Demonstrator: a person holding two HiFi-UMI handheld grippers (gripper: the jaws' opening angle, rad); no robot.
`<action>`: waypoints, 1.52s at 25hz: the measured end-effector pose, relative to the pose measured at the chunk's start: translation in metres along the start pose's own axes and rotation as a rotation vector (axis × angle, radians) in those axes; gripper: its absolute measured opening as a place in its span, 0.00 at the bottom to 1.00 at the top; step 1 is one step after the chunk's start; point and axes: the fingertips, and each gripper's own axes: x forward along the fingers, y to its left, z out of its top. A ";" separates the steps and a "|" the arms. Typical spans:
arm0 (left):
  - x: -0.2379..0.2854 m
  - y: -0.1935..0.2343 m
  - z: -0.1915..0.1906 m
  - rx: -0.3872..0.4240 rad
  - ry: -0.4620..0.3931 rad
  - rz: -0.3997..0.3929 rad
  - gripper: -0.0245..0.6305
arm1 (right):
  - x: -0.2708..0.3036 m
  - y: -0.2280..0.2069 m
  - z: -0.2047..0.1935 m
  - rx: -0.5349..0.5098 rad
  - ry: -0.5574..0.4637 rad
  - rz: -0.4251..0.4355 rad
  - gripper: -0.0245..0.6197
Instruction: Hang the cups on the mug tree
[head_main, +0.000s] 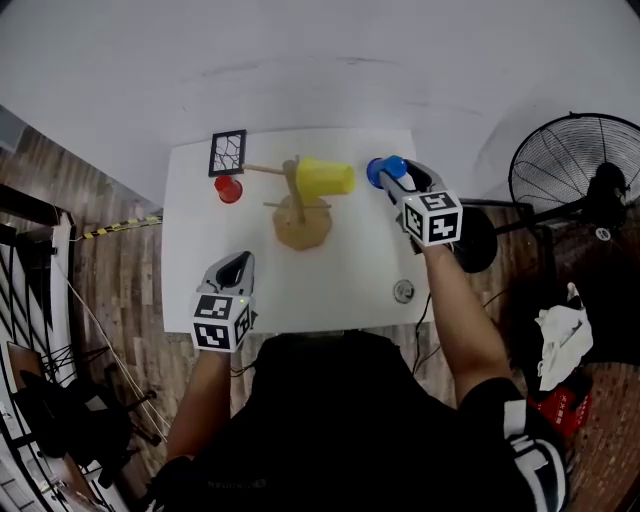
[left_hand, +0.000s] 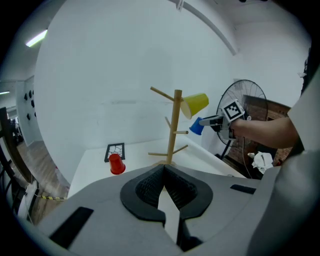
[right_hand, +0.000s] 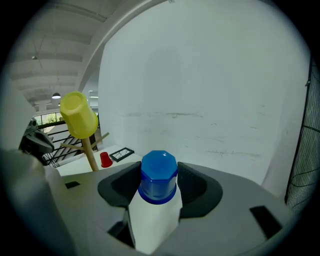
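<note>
The blue cup (right_hand: 158, 172) is clamped in my right gripper (right_hand: 159, 183), long axis along the jaws, closed end pointing away from me. The mug tree (head_main: 297, 195) stands near, to its left, with a yellow cup (head_main: 325, 177) already hung. My left gripper (left_hand: 162, 175) is closed, empty and farther off. A red cup (head_main: 229, 189) waits left of the tree.
</note>
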 end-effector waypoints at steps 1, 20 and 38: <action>0.000 0.001 0.002 0.005 -0.003 -0.005 0.06 | -0.005 0.004 0.001 0.006 -0.010 -0.002 0.39; -0.008 0.019 0.000 0.036 -0.022 -0.054 0.06 | -0.024 0.083 -0.049 0.700 -0.092 0.163 0.38; -0.028 0.042 -0.024 -0.027 -0.031 -0.019 0.06 | 0.015 0.123 -0.061 0.745 -0.067 0.210 0.38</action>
